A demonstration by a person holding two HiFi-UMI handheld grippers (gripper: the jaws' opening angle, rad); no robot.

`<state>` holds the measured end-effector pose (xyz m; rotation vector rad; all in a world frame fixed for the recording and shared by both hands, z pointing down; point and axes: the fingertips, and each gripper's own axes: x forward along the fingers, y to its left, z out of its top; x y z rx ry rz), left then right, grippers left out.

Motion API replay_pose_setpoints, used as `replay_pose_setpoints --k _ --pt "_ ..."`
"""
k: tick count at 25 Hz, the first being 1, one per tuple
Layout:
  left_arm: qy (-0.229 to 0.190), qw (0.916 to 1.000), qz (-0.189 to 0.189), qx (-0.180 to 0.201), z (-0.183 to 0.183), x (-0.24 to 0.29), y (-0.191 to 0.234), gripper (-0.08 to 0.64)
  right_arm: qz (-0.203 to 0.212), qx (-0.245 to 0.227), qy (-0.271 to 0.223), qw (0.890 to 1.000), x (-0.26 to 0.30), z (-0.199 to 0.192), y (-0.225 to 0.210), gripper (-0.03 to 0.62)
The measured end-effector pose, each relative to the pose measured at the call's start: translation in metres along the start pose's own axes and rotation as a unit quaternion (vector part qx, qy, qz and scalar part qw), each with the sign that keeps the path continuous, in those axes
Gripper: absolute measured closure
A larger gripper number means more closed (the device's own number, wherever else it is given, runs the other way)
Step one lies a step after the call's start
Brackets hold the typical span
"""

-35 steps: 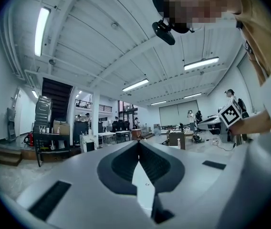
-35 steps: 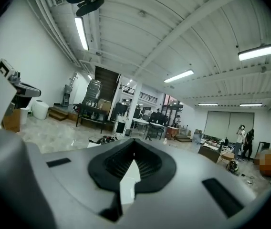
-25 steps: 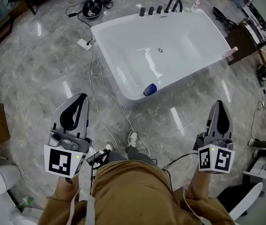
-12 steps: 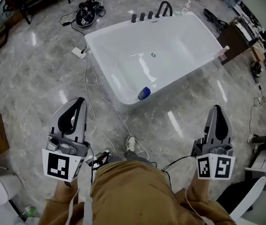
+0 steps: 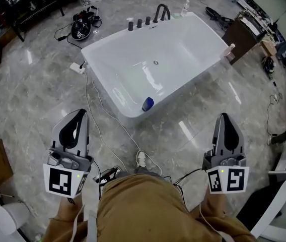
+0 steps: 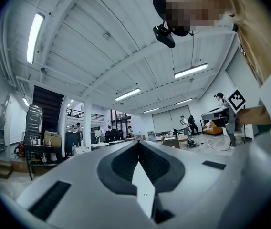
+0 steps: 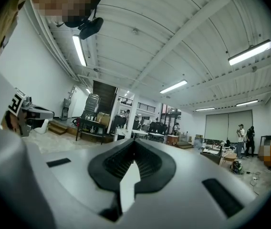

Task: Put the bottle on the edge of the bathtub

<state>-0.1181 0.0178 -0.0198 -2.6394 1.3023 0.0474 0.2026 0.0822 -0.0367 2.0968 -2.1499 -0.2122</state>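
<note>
- Lower left of the head view, the left gripper point(image 5: 78, 114) has its jaws pressed together. Its own view shows the dark pads meeting in one line up to the tip, with nothing between them.
- Lower right, the right gripper point(image 5: 224, 117) is likewise closed tight and empty, and its own view shows the same sealed line.
- Neither gripper touches anything. Both hang over the grey marble floor point(image 5: 32, 84), well apart from the white bathtub point(image 5: 183, 44) in the upper middle of the frame.
- A small blue bottle point(image 5: 147, 104) sits at the tub's near end, right at the rim. It is too small to tell whether it lies just inside the basin or on the rim itself, and its shape cannot be made out.
- A pale bottle point(image 5: 185, 5) stands on the far rim beside the black faucet point(image 5: 160, 11). It is too tiny to read any detail.
- The person's hands are hidden behind the marker cubes point(image 5: 62, 178). Only tan sleeves point(image 5: 57, 223) show, cut off by the bottom edge.
- Each gripper view takes in ceiling strip lights and a distant hall beyond the jaws. A mosaic patch sits at the top of each.
- Both grippers are held forward on either side of the person's body. They lie roughly parallel and about level, tips pointing up the frame toward the tub, the left one leaning slightly to the right.
- A white cable point(image 5: 97, 117) runs across the floor between the left gripper and the tub.
</note>
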Motion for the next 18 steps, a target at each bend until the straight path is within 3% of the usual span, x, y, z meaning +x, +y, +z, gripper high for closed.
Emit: replay_pose_setpoints --k 18 --pt "0.004 0.9999 0.002 0.012 0.003 -0.003 -0.005 0.554 -0.003 0.031 0.004 0.999 -0.012 -0.014 -0.003 0.588"
